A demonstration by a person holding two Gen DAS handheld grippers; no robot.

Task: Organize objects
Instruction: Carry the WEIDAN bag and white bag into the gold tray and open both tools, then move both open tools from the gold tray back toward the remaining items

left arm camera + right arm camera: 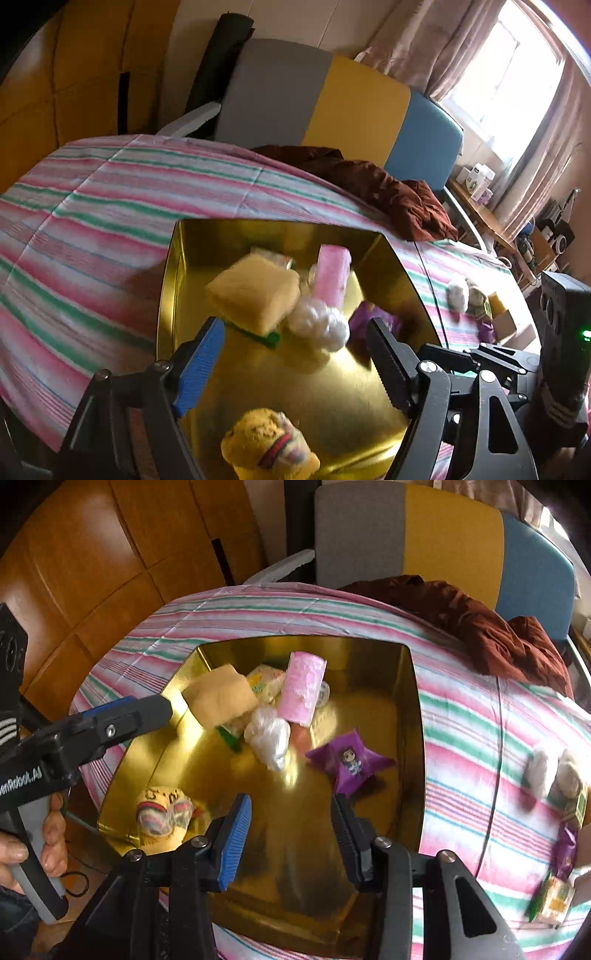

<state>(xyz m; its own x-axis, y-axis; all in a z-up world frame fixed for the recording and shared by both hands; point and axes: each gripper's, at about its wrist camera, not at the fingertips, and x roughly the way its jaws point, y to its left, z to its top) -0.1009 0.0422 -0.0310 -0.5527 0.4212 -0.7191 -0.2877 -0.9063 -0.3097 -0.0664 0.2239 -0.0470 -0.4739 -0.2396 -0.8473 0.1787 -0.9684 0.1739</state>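
A gold metal tray (314, 391) (280, 834) lies on the striped bedspread. In it lie a yellow sponge (255, 295) (219, 696), a pink roll (332, 275) (301, 686), a white plastic bundle (319, 326) (267, 738), a purple packet (349, 762) and a yellow plush toy (269, 446) (162, 812). My left gripper (295, 328) is open and empty over the tray's near part; it also shows at the left of the right wrist view (162, 709). My right gripper (290, 805) is open and empty above the tray's near edge.
More small objects lie on the bedspread to the right: white and beige plush pieces (554, 771), a purple packet (565, 849) and a small green-yellow box (552, 901). A brown cloth (491, 627) lies by the colour-block headboard (354, 107). A wooden wardrobe (110, 554) stands left.
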